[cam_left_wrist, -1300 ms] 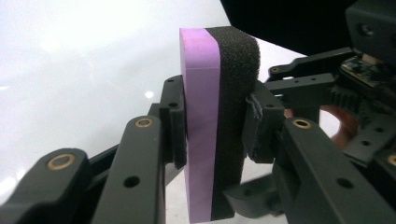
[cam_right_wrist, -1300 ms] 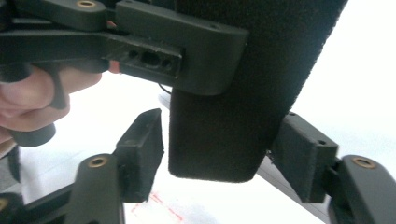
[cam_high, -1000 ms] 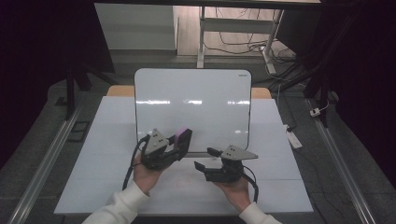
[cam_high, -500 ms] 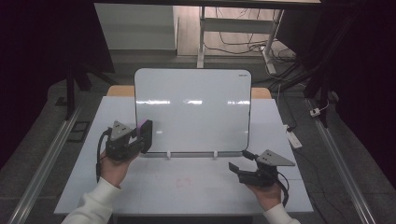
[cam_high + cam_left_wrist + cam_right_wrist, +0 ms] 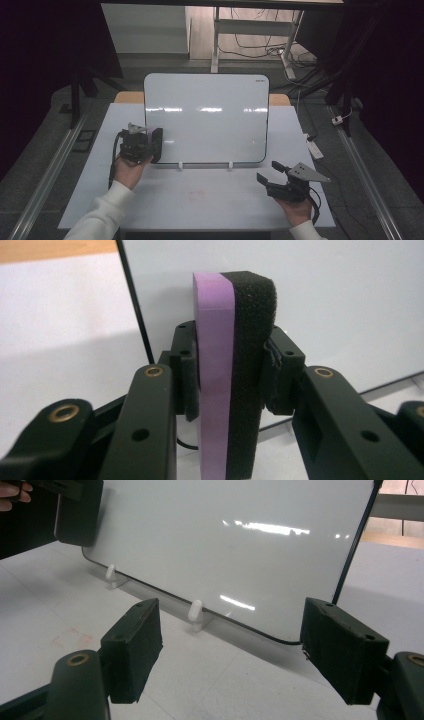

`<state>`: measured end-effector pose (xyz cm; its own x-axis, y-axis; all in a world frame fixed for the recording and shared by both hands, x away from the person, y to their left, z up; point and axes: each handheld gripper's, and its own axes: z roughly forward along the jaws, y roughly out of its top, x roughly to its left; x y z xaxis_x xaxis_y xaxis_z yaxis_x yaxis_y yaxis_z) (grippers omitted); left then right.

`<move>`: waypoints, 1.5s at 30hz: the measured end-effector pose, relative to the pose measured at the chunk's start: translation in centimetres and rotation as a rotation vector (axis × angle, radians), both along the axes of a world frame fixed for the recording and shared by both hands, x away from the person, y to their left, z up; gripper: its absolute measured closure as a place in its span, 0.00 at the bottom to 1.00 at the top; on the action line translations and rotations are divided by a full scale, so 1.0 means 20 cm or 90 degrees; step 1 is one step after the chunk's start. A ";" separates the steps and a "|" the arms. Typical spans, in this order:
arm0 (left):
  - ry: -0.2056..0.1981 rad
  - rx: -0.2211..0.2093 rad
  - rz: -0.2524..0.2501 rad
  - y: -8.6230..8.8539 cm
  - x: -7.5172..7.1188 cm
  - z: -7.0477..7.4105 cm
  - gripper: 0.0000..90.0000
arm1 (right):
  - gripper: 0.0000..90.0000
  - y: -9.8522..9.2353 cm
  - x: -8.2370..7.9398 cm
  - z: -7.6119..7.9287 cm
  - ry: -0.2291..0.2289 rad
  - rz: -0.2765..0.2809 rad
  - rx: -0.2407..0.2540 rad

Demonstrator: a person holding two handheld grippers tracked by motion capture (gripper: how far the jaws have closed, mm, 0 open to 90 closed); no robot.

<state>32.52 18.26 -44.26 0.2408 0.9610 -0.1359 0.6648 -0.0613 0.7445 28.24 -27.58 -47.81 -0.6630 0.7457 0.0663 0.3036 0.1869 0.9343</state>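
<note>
A white whiteboard (image 5: 205,120) stands tilted on two white clip feet (image 5: 181,165) in the middle of the white table (image 5: 200,205). My left gripper (image 5: 150,142) is at the board's lower left corner, shut on an eraser (image 5: 215,365) with a purple back and black foam face. The foam side faces the whiteboard (image 5: 350,305). My right gripper (image 5: 267,171) hovers over the table near the board's lower right corner. Its jaws have just been opening and nothing is between them. The right gripper (image 5: 240,650) faces the whiteboard (image 5: 225,545), with the eraser (image 5: 77,520) far left.
A faint reddish smudge (image 5: 195,194) marks the table in front of the board. A small white object (image 5: 314,149) lies at the table's right edge. Metal rails (image 5: 50,170) run along the floor on both sides. A cable trails from each gripper.
Both grippers were close together in front of the board. The left one has carried the eraser left and up to the board's lower left corner. The right one has moved right toward the table's front right.
</note>
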 end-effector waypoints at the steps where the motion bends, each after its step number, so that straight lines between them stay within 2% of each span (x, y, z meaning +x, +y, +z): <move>1: 0.010 -0.011 0.001 0.00 0.01 0.00 0.71 | 0.26 0.00 0.00 0.00 -0.001 -0.001 0.000; 3: 0.015 -0.007 0.011 0.00 0.03 -0.01 0.70 | 0.26 0.00 0.00 0.00 0.002 -0.002 0.001; 8: 0.015 0.003 0.013 -0.03 0.03 -0.01 0.67 | 0.27 -0.01 0.00 -0.01 0.000 -0.004 -0.001; 11: 0.001 0.002 0.001 -0.04 0.02 -0.02 0.54 | 0.27 -0.01 0.00 -0.01 0.002 -0.004 0.002; 14: -0.023 -0.008 -0.017 -0.03 -0.02 -0.02 0.47 | 0.27 -0.01 0.00 -0.01 -0.001 -0.005 -0.001; 17: -0.049 -0.023 -0.047 -0.01 -0.07 -0.02 0.41 | 0.27 -0.02 0.01 -0.02 0.000 -0.003 -0.003; 21: -0.090 -0.041 -0.114 0.03 -0.16 -0.01 0.34 | 0.26 -0.03 0.01 -0.03 0.004 0.004 -0.007; 24: -0.108 -0.034 -0.156 0.08 -0.23 -0.02 0.31 | 0.27 -0.04 0.02 -0.03 0.006 0.021 -0.022; 27: -0.107 -0.042 -0.192 0.14 -0.29 -0.05 0.30 | 0.27 -0.04 0.02 -0.03 0.007 0.031 -0.042; 32: -0.122 -0.043 -0.216 0.23 -0.38 -0.10 0.29 | 0.27 -0.07 0.04 -0.04 0.015 0.044 -0.058; 36: -0.125 -0.035 -0.226 0.28 -0.42 -0.14 0.29 | 0.27 -0.09 0.05 -0.05 0.021 0.049 -0.071; 45: -0.105 -0.035 -0.229 0.33 -0.46 -0.20 0.29 | 0.27 -0.12 0.06 -0.08 0.031 0.046 -0.084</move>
<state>23.26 24.85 -48.33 0.5841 0.8034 -0.1155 0.4792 -0.2264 0.8480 29.53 -30.00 -49.44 -0.7141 0.7001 0.0043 0.3293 0.3304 0.8845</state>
